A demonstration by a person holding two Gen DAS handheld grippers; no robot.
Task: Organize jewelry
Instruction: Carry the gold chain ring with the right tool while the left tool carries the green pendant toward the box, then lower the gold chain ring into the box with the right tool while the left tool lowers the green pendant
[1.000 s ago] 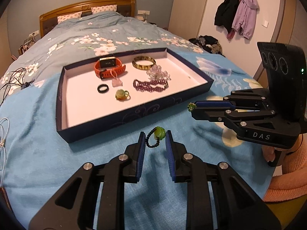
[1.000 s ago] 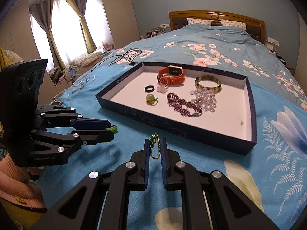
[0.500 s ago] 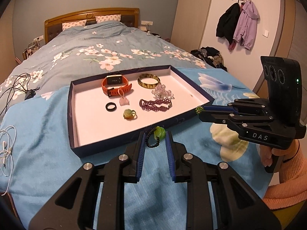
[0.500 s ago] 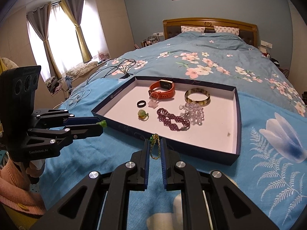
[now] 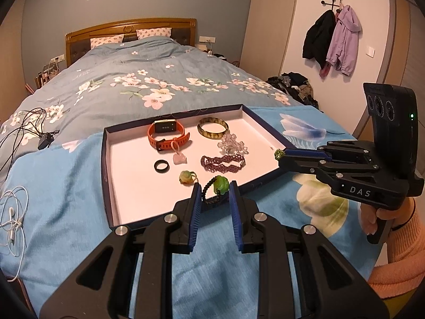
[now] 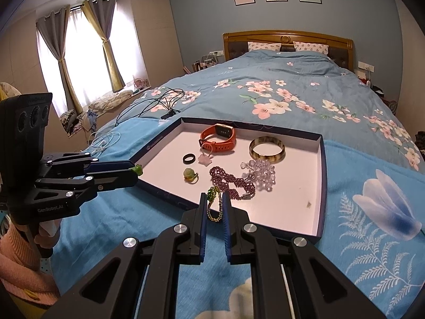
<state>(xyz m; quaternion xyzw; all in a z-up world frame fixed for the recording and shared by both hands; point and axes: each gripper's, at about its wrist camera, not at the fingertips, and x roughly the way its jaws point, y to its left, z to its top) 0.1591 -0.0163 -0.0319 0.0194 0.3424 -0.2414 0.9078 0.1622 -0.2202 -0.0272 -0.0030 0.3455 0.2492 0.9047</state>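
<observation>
A shallow dark-blue tray (image 5: 106,175) (image 6: 322,180) with a white floor lies on the bed. It holds an orange watch (image 5: 166,134), a tortoiseshell bangle (image 5: 212,128), a clear bead bracelet (image 5: 232,145), a purple bead bracelet (image 5: 223,163), a black ring (image 5: 161,166), a pink charm (image 5: 180,158) and a green ring (image 5: 187,177). My left gripper (image 5: 214,192) is shut on a green bead with a black cord (image 5: 221,184), raised over the tray's near edge. My right gripper (image 6: 214,202) is shut on a green-and-gold chain (image 6: 212,195) over the tray's near edge.
Black cables (image 5: 32,127) and white earphones (image 5: 13,212) lie on the blue floral bedspread left of the tray. Coats (image 5: 334,40) hang on the right wall. The wooden headboard (image 6: 288,38) is far behind.
Both grippers have risen and moved forward toward the tray, each still holding its piece; the held items now hang over the tray's near edge.
</observation>
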